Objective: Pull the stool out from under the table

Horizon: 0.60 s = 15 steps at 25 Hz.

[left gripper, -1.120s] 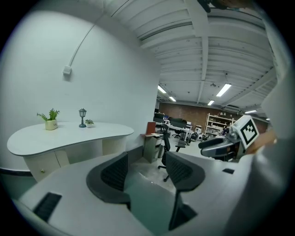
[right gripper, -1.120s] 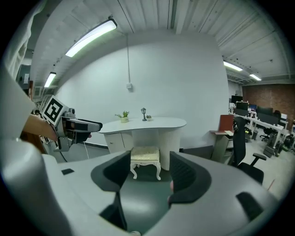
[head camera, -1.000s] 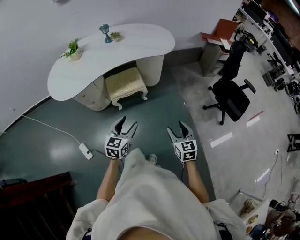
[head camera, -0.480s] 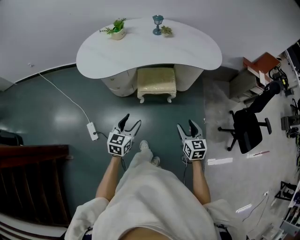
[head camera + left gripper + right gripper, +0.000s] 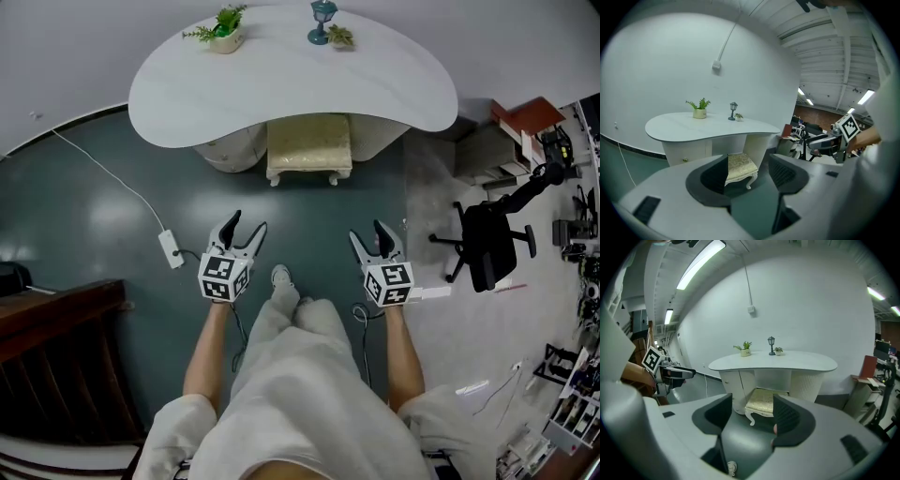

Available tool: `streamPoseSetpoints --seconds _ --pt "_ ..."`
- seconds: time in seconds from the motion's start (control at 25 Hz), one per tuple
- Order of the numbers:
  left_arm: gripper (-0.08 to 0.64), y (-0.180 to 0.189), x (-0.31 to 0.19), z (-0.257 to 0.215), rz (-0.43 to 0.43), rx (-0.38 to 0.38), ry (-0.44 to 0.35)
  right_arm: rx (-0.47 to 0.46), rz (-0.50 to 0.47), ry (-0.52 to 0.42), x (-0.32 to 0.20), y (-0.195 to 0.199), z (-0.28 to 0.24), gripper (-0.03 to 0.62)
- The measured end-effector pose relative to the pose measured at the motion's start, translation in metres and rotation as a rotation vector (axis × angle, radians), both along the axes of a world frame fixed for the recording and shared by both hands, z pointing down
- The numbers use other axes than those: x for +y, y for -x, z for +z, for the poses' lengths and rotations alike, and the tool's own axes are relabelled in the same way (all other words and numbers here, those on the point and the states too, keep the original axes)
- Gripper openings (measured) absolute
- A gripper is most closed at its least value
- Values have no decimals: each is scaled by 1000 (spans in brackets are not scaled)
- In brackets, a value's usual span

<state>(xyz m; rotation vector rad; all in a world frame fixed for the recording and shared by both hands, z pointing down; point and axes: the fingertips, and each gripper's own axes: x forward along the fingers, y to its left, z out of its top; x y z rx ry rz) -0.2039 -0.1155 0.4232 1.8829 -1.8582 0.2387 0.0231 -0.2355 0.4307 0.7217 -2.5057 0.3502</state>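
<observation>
Stool (image 5: 309,145): cream cushioned seat on white curved legs. It stands in the recess between the table's two pedestals, partly under the top, with its front edge and front legs showing forward of the table edge.
Table (image 5: 281,89): white kidney-shaped top, set against the curved wall.
On the table: potted plant (image 5: 223,28) toward the left end; a small lamp-shaped ornament (image 5: 322,19) and a smaller plant (image 5: 341,37) near the middle, at the back.
Left gripper (image 5: 247,225): held low in front of the person, pointing at the stool and well apart from it. Jaws spread, nothing between the pads; its own view shows the stool far off through the gap.
Right gripper (image 5: 367,234): level with the left one, also well short of the stool. Jaws spread and empty.
Person: stands facing the table, one shoe (image 5: 280,276) visible between the two grippers.
Floor: dark green; a power strip (image 5: 171,248) with a white cable lies just left of the left gripper.
Right side: black office chair (image 5: 492,248) on the grey floor.
</observation>
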Motion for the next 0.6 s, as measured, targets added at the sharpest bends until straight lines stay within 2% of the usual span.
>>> streamPoseSetpoints --seconds 0.28,0.6 --pt "255 11 -38 60 26 -5 60 60 3 19 -40 -5 60 264" --pt "259 6 -76 140 -3 -38 112 70 -46 25 -91 -10 138 278"
